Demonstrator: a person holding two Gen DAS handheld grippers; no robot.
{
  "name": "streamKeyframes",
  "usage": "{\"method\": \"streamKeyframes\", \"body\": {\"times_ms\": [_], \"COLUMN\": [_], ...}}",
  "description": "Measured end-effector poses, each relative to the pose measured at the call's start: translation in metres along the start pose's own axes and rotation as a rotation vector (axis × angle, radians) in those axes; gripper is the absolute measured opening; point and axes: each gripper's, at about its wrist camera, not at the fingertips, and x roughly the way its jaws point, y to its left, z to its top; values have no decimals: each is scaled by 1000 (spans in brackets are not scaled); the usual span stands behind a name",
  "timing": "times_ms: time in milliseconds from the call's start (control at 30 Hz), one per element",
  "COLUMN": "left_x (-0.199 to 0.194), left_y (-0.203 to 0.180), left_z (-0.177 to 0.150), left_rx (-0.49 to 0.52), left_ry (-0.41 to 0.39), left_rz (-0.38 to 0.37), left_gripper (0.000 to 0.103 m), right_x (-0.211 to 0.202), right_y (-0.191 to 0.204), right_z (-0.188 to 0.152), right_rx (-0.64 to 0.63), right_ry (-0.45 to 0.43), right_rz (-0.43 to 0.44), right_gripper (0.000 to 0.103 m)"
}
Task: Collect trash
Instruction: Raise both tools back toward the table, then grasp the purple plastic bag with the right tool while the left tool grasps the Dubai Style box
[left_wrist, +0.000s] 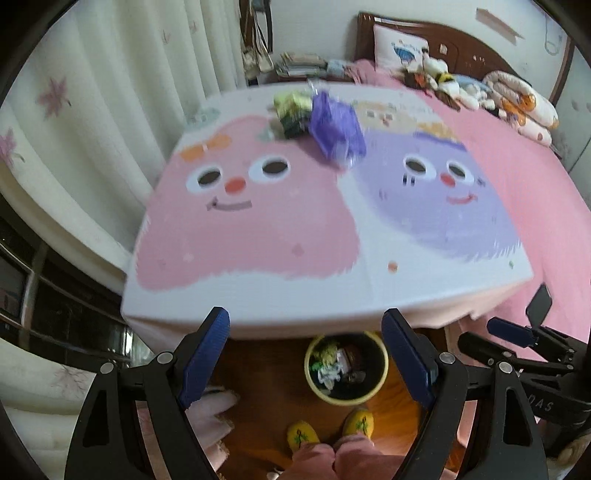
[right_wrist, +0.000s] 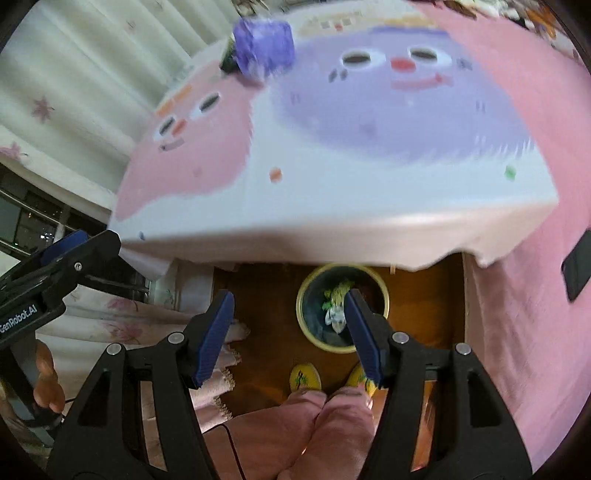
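Observation:
A purple wrapper and a green and yellow packet lie at the far side of the cartoon-print table. The purple wrapper also shows in the right wrist view. A yellow-rimmed bin with several pieces of trash in it stands on the wooden floor below the table's near edge; it also shows in the right wrist view. My left gripper is open and empty above the bin. My right gripper is open and empty, just left of the bin.
A pink bed with pillows and plush toys lies to the right. A black phone rests on the bed. White curtains hang at the left. The person's yellow slippers stand on the floor by the bin.

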Motion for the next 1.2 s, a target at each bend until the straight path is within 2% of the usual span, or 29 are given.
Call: {"method": "streamKeyframes", "body": {"times_ms": [300, 567, 767, 933, 1200], "left_x": [-33, -21, 18, 69, 155], "left_y": [-7, 11, 31, 51, 93], "left_z": [51, 84, 122, 177, 267], "left_rx": [-42, -80, -69, -55, -38], "left_ry": [-92, -98, -80, -37, 16], "left_rz": [35, 45, 27, -2, -40], "left_gripper": [86, 87, 87, 87, 87], "right_x": [-36, -35, 5, 46, 136], "right_y": [0, 15, 30, 36, 39], "right_z": [65, 122, 170, 214, 295], "right_rx": [-107, -175, -192, -184, -130], "right_ry": [-107, -141, -126, -117, -55], "right_rz": [37, 51, 29, 0, -57], "right_gripper": [65, 75, 76, 77, 77]}}
